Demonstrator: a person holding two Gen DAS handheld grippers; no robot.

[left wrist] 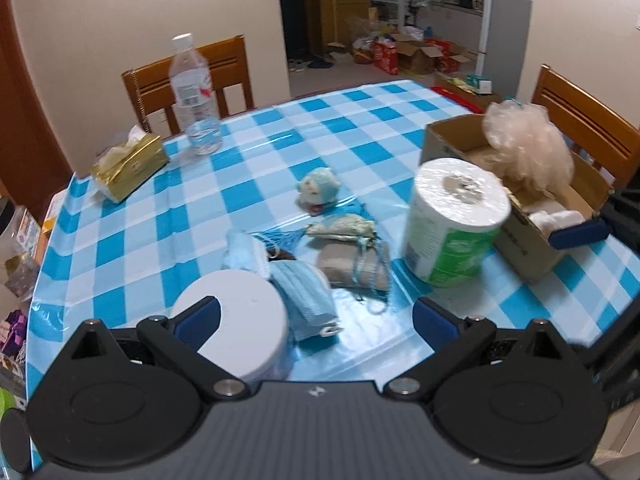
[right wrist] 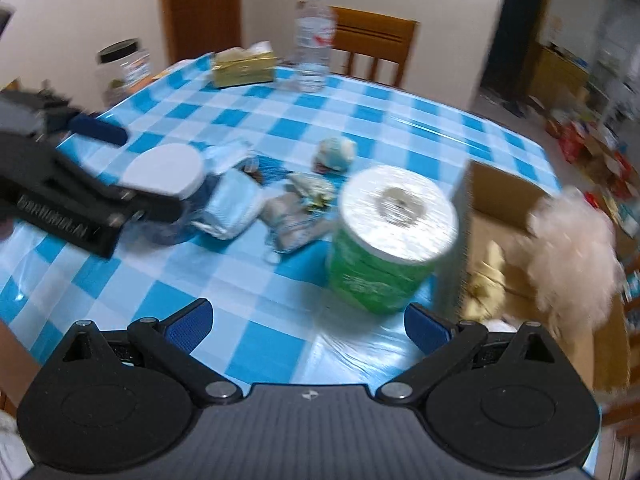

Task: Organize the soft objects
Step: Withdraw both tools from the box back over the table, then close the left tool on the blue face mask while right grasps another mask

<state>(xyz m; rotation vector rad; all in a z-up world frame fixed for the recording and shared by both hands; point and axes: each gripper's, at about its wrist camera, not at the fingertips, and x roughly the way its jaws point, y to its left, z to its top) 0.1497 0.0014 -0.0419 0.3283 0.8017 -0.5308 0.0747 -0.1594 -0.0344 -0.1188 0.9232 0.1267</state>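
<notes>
A cardboard box (left wrist: 560,236) stands at the right of the checked table, with a fluffy pink pouf (left wrist: 528,144) sticking out of it; the pouf (right wrist: 572,256) and the box (right wrist: 500,200) also show in the right wrist view. A toilet paper roll (left wrist: 452,220) stands beside the box. A blue face mask (left wrist: 308,300), a beige pouch (left wrist: 352,264), a patterned sachet (left wrist: 344,228) and a small blue plush (left wrist: 320,188) lie mid-table. My left gripper (left wrist: 316,316) is open and empty above a white-lidded jar (left wrist: 236,328). My right gripper (right wrist: 308,320) is open and empty in front of the roll (right wrist: 392,240).
A water bottle (left wrist: 194,96) and a gold tissue pack (left wrist: 128,168) stand at the far left of the table. Wooden chairs (left wrist: 188,80) stand behind the table and at its right. The left gripper's arm (right wrist: 60,188) crosses the left of the right wrist view.
</notes>
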